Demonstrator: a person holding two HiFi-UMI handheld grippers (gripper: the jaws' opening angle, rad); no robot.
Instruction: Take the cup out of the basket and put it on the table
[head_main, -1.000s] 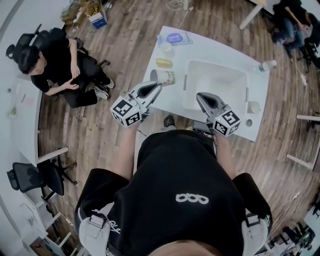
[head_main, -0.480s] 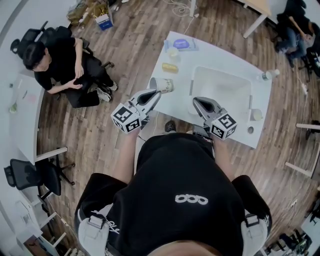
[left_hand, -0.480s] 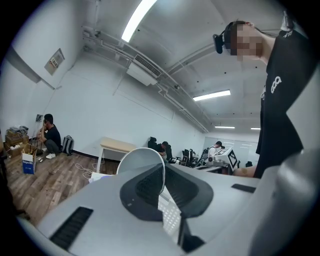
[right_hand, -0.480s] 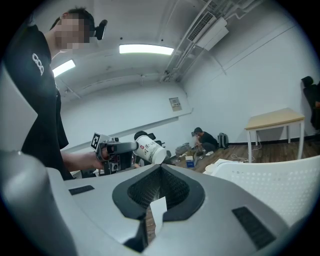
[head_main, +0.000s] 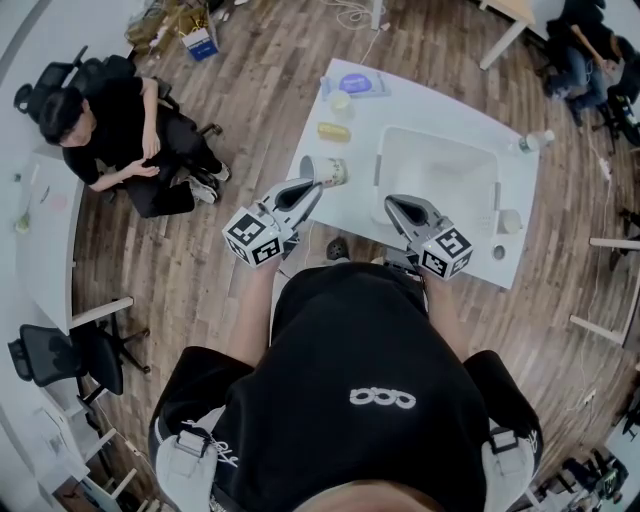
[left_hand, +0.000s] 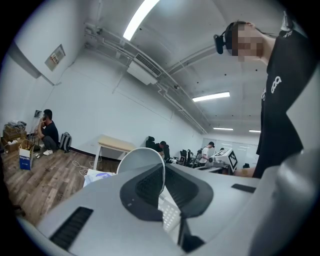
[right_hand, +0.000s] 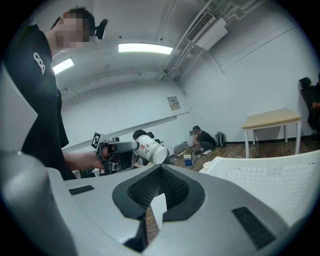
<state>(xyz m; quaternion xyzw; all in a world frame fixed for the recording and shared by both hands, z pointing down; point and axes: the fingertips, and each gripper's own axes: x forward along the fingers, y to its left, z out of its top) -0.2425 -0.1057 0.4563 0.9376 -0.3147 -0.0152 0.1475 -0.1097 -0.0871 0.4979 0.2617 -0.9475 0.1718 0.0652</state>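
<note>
A white paper cup (head_main: 327, 172) with a printed band lies tilted on its side in the air, over the left part of the white table (head_main: 425, 95). My left gripper (head_main: 314, 185) is shut on its rim. In the left gripper view the cup's rim (left_hand: 140, 160) stands as a white disc between the pads. The right gripper view shows the cup (right_hand: 148, 148) held out by the left gripper (right_hand: 134, 145). My right gripper (head_main: 391, 203) is shut on nothing at the near edge of the white perforated basket (head_main: 381, 166), whose wall (right_hand: 270, 180) rises on the right.
On the table's far left lie a yellow item (head_main: 333, 131), a small white lid (head_main: 340, 100) and a blue-topped pack (head_main: 358, 84). A bottle (head_main: 534, 140) and small items (head_main: 508, 220) sit right of the basket. A person (head_main: 105, 125) sits on the floor side at left.
Both grippers have drawn back slightly toward me. The cup has stayed in the left gripper's grip, and the right gripper's jaws have stayed together.
</note>
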